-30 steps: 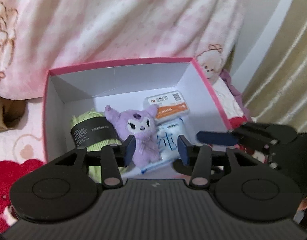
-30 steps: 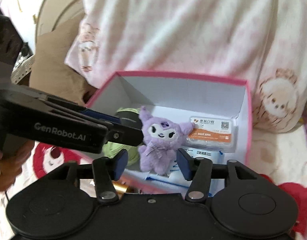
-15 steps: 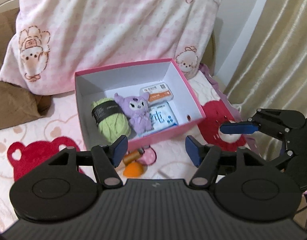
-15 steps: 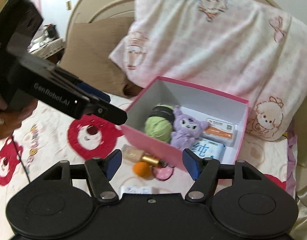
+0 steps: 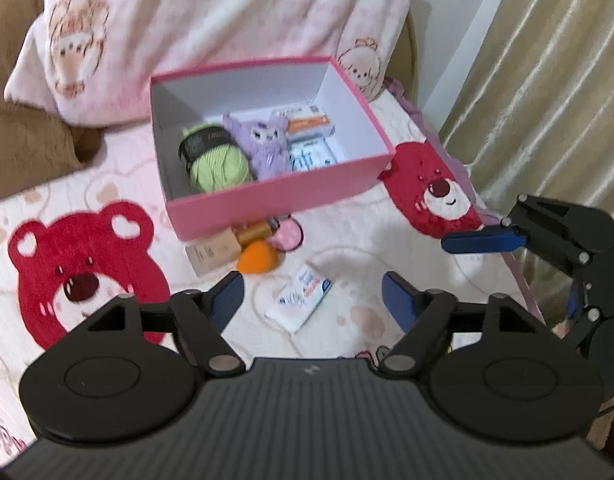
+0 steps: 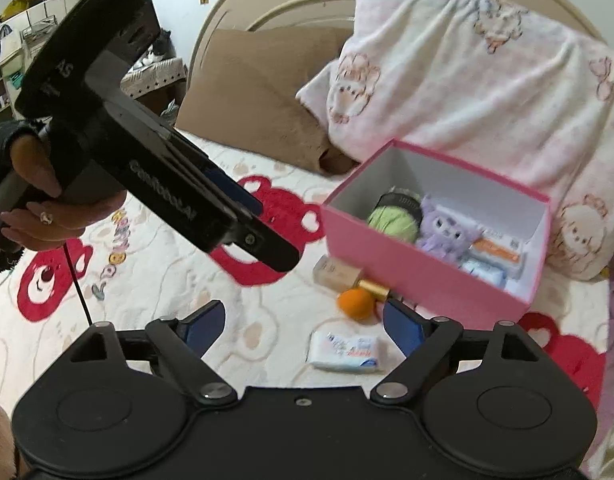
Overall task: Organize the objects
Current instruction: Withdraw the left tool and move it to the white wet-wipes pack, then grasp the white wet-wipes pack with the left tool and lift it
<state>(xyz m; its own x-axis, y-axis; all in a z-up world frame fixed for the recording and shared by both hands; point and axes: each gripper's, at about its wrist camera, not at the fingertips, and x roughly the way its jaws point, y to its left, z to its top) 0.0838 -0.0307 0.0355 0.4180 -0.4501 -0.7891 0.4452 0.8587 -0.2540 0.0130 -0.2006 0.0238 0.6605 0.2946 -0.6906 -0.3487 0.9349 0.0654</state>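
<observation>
Both tools hang empty above the bed (image 5: 347,240): the left tool (image 5: 312,294) and the right tool (image 6: 303,322) each have their jaws opening, with nothing between them. The pink box (image 5: 275,196) sits at the far side against the pillow (image 5: 211,28), already holding a green yarn ball (image 5: 217,162), a purple plush (image 5: 267,148) and packets. Still loose on the bed are a white tissue pack (image 5: 301,298), an orange sponge (image 5: 259,258) and a small bottle (image 5: 215,250) just in front of the box. The tissue pack lies directly ahead of both tools, nearest of all. In the left wrist view its long axis runs diagonally, near-left to far-right, so a wrist roll looks needed before either tool could close across its short side.
</observation>
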